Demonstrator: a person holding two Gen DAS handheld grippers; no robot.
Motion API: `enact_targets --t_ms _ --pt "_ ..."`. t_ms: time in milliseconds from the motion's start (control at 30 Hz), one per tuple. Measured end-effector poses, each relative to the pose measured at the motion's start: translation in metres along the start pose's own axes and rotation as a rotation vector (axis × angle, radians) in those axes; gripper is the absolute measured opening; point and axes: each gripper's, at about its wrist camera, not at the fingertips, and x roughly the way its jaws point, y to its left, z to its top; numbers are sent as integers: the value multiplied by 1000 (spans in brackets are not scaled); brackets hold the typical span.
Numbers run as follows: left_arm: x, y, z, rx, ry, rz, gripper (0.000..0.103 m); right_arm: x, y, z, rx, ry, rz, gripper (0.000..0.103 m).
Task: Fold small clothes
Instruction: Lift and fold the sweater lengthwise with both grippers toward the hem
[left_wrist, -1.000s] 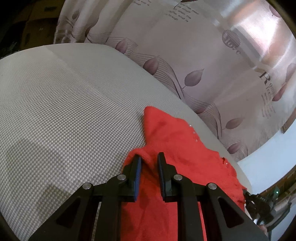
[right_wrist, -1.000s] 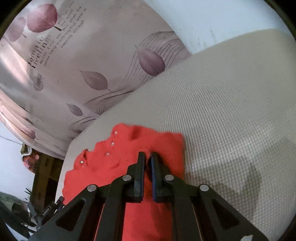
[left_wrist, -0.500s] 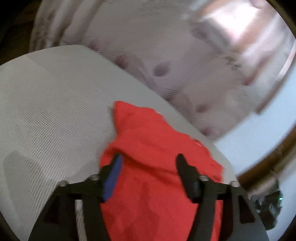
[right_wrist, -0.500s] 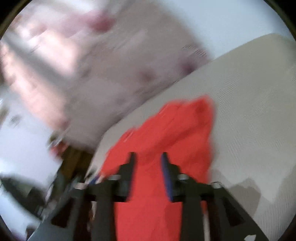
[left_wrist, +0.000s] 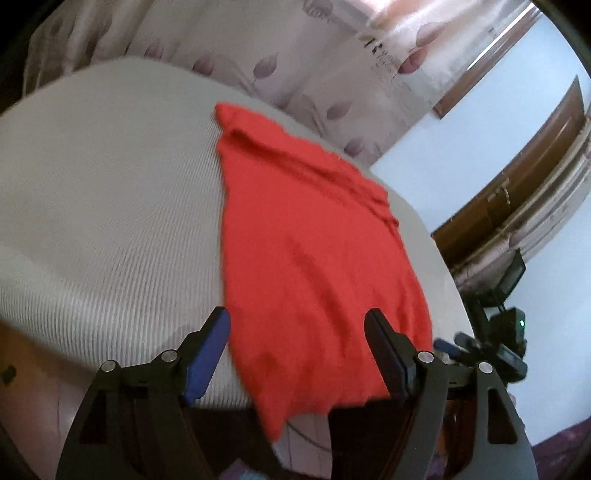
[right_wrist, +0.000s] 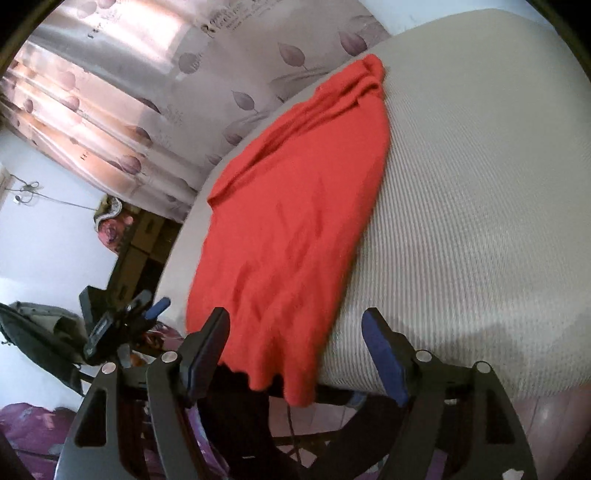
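A small red garment (left_wrist: 310, 251) lies spread lengthwise on the grey checked table (left_wrist: 103, 206), its near end hanging over the table's front edge. It also shows in the right wrist view (right_wrist: 295, 206). My left gripper (left_wrist: 297, 345) is open and empty, pulled back from the table, with the hanging end between and beyond its fingers. My right gripper (right_wrist: 295, 347) is open and empty too, held off the front edge near the same hanging end. The other gripper's blue tip (right_wrist: 157, 308) shows at the left of the right wrist view.
A leaf-patterned curtain (left_wrist: 332, 62) hangs behind the table. A brown wooden door frame (left_wrist: 517, 184) and white wall stand at the right. Boxes and clutter (right_wrist: 122, 229) sit on the floor at the left in the right wrist view. Purple fabric (right_wrist: 26, 428) lies below.
Both grippers were shut on the red garment a second ago. They have opened, let it go and drawn back off the table's front edge. The garment now lies stretched out.
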Motion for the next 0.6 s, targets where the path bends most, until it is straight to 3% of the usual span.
enact_targets --t_ms 300,367,433,467,600 --pt "16 14 -29 -57 91 -65 75 24 15 -6 -68 -62 9 70" --pt "21 15 -32 -81 100 -97 75 27 12 -6 -38 -68 32 59" --pt "28 12 -36 -71 112 -92 75 38 12 -7 -29 -28 37 23" --pt "29 9 -36 -56 105 -83 75 40 11 -9 -24 -25 32 16" --pt "33 -3 -36 -5 81 -99 71 39 -3 -9 73 -10 105 10"
